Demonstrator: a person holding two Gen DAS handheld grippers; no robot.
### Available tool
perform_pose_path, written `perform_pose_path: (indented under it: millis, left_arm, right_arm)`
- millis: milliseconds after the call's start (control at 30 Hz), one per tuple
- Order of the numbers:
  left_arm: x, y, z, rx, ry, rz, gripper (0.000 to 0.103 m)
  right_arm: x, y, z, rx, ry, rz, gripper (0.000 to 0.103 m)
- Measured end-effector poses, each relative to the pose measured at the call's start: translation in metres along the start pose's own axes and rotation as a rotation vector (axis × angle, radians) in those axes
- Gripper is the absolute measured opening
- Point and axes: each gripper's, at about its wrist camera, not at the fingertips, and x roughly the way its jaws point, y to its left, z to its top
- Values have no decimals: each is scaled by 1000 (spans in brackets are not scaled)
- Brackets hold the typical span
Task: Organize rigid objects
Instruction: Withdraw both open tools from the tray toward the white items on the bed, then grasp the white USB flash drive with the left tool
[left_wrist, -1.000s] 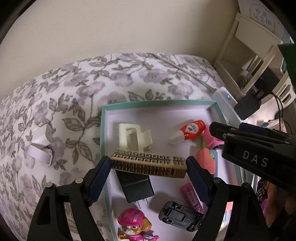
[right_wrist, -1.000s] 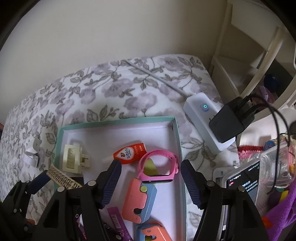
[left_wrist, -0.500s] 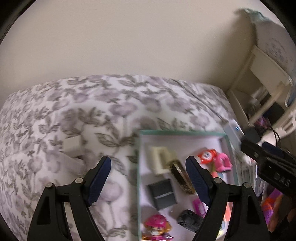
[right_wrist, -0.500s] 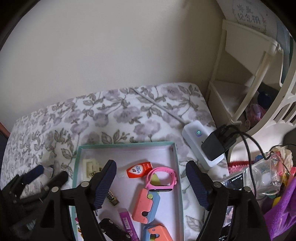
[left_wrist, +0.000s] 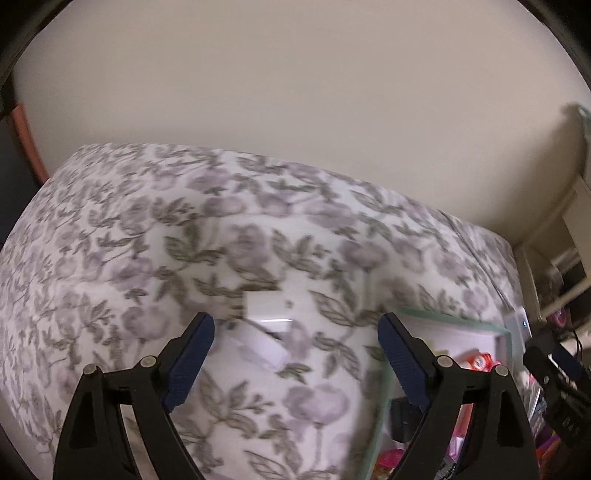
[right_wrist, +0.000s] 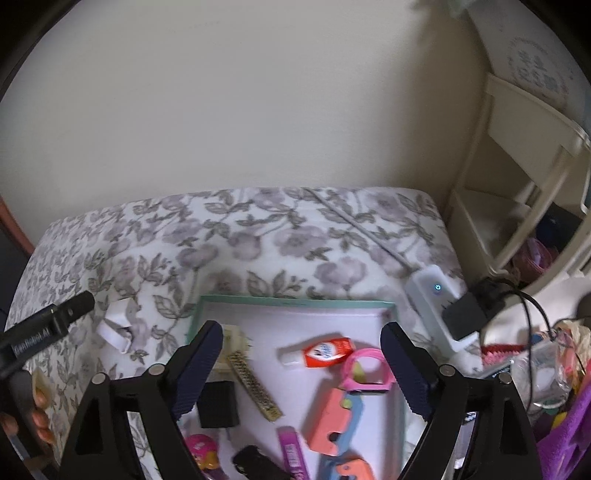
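Observation:
A teal-rimmed box (right_wrist: 295, 302) lies on the flowered bedspread (right_wrist: 258, 236) and holds a gold patterned bar (right_wrist: 253, 384), a cream clip (right_wrist: 234, 336), a black charger (right_wrist: 218, 404), an orange-capped tube (right_wrist: 319, 352), a pink band (right_wrist: 367, 371) and other small items. My right gripper (right_wrist: 301, 369) is open above the box. My left gripper (left_wrist: 295, 356) is open and empty over the bedspread, above a white charger (left_wrist: 267, 317). That charger also shows left of the box in the right wrist view (right_wrist: 116, 325). The box rim (left_wrist: 443, 317) is at the lower right of the left wrist view.
A white power strip (right_wrist: 437, 306) with a black plug (right_wrist: 469, 310) lies right of the box. A cream shelf unit (right_wrist: 517, 206) stands at the right. Clutter, including a clear plastic bottle (right_wrist: 543, 365) and purple cloth, lies at the lower right. A wall stands behind the bed.
My left gripper let go of the gold bar into the box, then swung left over the bedspread to above the white charger. My right gripper has pulled back and up.

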Motion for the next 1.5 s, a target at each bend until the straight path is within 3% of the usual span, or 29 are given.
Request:
perform_pose_path:
  millis: [467, 733, 967, 1500]
  left_arm:
    - [22, 70, 9, -100, 77, 81, 91]
    - [66, 81, -3, -141, 197, 15, 91]
    - [82, 81, -6, -153, 218, -43, 91]
    - [108, 57, -13, -82, 272, -162, 90]
  right_arm:
    - [41, 90, -7, -78, 45, 149, 90]
    - [71, 121, -11, -88, 77, 150, 90]
    - [90, 138, -15, -126, 98, 129, 90]
    - [110, 146, -20, -139, 153, 99, 90]
